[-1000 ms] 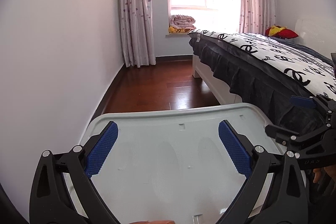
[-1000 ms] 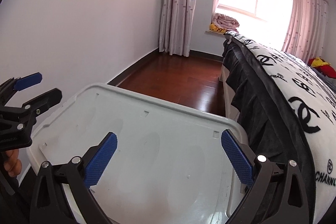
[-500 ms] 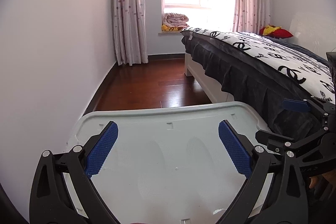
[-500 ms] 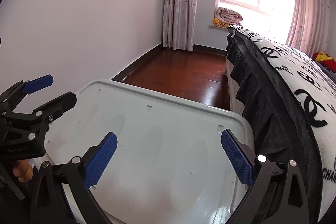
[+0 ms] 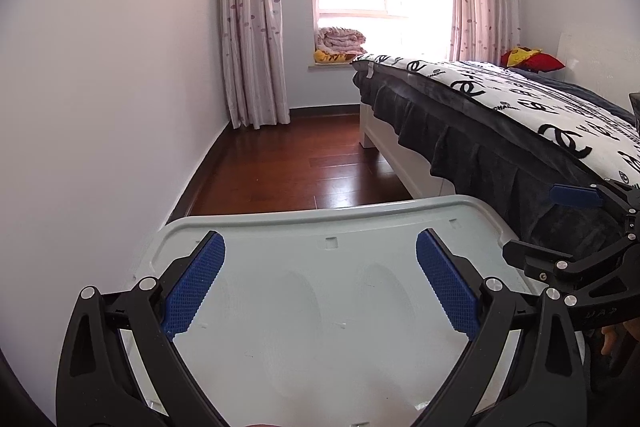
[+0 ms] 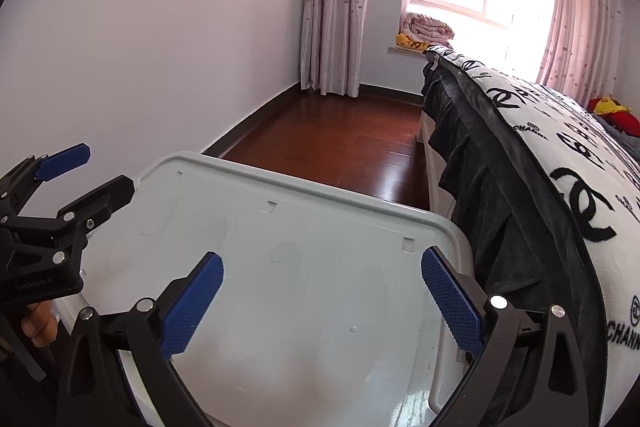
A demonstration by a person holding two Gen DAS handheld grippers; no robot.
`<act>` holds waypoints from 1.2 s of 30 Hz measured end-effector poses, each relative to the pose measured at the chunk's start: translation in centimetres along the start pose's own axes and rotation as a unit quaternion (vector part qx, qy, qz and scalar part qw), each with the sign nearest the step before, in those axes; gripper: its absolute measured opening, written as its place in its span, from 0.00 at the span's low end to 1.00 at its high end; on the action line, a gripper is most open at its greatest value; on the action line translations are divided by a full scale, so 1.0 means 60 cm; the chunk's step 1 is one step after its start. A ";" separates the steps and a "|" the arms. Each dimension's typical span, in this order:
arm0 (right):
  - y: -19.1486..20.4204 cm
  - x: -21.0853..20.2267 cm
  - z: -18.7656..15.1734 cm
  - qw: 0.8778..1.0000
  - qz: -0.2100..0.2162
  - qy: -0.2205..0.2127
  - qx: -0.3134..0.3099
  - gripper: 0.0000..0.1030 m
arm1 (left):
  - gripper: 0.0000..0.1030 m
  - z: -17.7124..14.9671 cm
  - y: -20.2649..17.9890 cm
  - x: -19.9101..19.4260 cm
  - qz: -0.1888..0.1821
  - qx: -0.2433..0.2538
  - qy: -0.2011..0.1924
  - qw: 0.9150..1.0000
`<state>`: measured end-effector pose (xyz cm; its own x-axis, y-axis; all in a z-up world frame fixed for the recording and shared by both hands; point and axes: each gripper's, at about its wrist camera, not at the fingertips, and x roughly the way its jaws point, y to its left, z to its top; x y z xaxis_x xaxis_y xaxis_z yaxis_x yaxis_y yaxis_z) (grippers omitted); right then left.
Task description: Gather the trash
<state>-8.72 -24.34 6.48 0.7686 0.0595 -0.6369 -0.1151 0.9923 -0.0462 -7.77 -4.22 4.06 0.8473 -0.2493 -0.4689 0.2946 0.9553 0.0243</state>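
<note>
A pale grey plastic box lid (image 5: 320,291) (image 6: 304,267) fills the lower part of both wrist views, lying flat below the two grippers. My left gripper (image 5: 320,283) hovers over it, open, with nothing between its blue pads (image 5: 196,287). My right gripper (image 6: 320,299) is open too and holds nothing; it also shows at the right edge of the left wrist view (image 5: 560,227). The left gripper appears at the left edge of the right wrist view (image 6: 80,175). No trash item is visible in either view.
A bed (image 5: 520,115) (image 6: 540,155) with a black-and-white blanket runs along the right, close to the lid. A white wall (image 5: 100,107) stands on the left. Dark wooden floor (image 5: 296,167) stretches ahead to the curtains (image 5: 252,27) and window.
Both views have shifted slightly: the lid sits a little lower and farther back in frame, and more floor shows ahead. Both grippers stay open and empty.
</note>
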 end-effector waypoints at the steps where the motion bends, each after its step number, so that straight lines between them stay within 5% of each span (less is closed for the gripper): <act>1: 0.000 0.000 0.000 1.000 0.000 0.000 0.000 0.95 | 0.91 0.000 0.001 0.000 0.001 0.000 0.000 1.000; 36: 0.000 0.022 -0.005 1.000 0.016 0.024 -0.010 0.95 | 0.91 0.004 0.021 0.003 0.026 -0.016 0.000 1.000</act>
<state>-7.93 -24.29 5.41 0.7327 0.0855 -0.6751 -0.1528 0.9874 -0.0408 -7.14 -3.09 4.24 0.8612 -0.2001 -0.4672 0.2366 0.9714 0.0200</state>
